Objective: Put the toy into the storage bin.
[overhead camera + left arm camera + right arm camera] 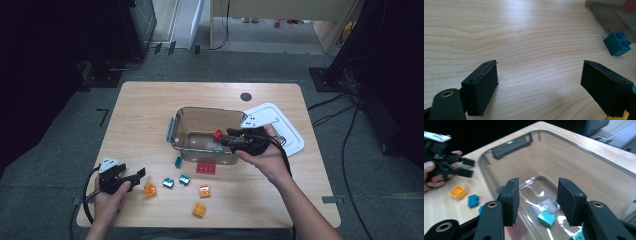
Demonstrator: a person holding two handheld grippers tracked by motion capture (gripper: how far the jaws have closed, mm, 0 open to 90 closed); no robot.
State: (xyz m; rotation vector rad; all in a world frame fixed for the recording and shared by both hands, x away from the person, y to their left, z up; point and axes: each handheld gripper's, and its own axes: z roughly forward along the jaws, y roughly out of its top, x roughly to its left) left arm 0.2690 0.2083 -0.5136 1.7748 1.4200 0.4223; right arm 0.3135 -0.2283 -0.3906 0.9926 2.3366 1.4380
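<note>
High view: right tool [223,136] hangs over the clear plastic rectangular bin [176,131] w/ a small red studded brick [218,134] at its tips, prob. to drop it inside; whether it pinches the brick I can't tell. White flat lid [291,131] lies beside the bin, off so bricks go in. Left tool [140,174] rests low on the pale wood-grain table [140,107], near an orange square brick [149,189].

Left gripper view: matte black jaws spread wide, nothing btw them; blue two-stud brick [617,43] ahead.

Right gripper view: jaws parted, gap empty, glossy bin floor below w/ a teal brick [546,218].
</note>
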